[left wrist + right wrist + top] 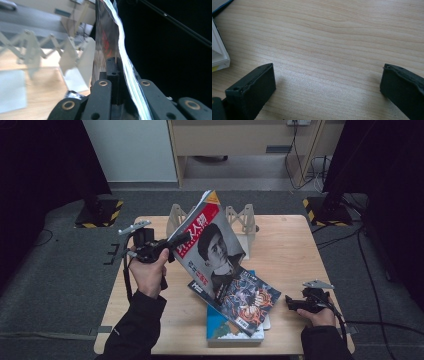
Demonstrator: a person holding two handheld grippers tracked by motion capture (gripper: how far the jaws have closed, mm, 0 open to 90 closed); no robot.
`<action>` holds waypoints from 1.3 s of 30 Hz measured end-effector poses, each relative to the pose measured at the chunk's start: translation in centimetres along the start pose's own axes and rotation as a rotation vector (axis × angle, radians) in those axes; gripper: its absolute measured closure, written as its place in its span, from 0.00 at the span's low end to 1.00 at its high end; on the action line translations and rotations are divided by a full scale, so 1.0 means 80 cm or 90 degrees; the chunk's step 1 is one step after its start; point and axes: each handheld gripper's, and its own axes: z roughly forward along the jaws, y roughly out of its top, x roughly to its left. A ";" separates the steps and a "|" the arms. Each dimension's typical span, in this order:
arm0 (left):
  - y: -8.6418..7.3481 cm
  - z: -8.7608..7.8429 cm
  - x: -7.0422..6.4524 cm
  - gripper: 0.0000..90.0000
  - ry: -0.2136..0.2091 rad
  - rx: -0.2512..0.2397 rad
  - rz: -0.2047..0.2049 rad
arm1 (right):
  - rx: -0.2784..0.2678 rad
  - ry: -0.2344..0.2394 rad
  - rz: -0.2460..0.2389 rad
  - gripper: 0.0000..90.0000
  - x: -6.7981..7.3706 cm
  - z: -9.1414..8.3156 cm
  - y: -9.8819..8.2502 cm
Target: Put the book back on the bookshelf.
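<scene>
Two grippers are at work over one wooden table (pixel 290 250). On the table stand two pale lattice racks (pixel 242 222), side by side at the far edge, and in front of them lies a small stack: one comic-style magazine (pixel 247 300) on top and one blue-covered book (pixel 220 327) beneath it, with a white edge of something else just showing under the pile.

One magazine with a portrait on its cover (pixel 210 247) is lifted off the table, tilted, its upper corner high toward the racks and its lower corner down by the stack. The left gripper (pixel 172 244) is clamped on its left edge, the jaws pressed tight on the pages; in the left gripper view the glossy cover and the bright page edges (pixel 125 67) run up from between the black jaws, with the racks (pixel 50 50) blurred behind.

The right gripper (pixel 290 302) rests low near the table's right front corner, well apart from the held magazine and just to the right of the stack. Its jaws stand wide apart with bare wood (pixel 327 50) between them, gripping nothing
</scene>
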 end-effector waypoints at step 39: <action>0.060 -0.086 0.063 0.96 0.189 -0.117 0.054 | -0.006 0.001 0.001 0.00 0.000 0.000 -0.001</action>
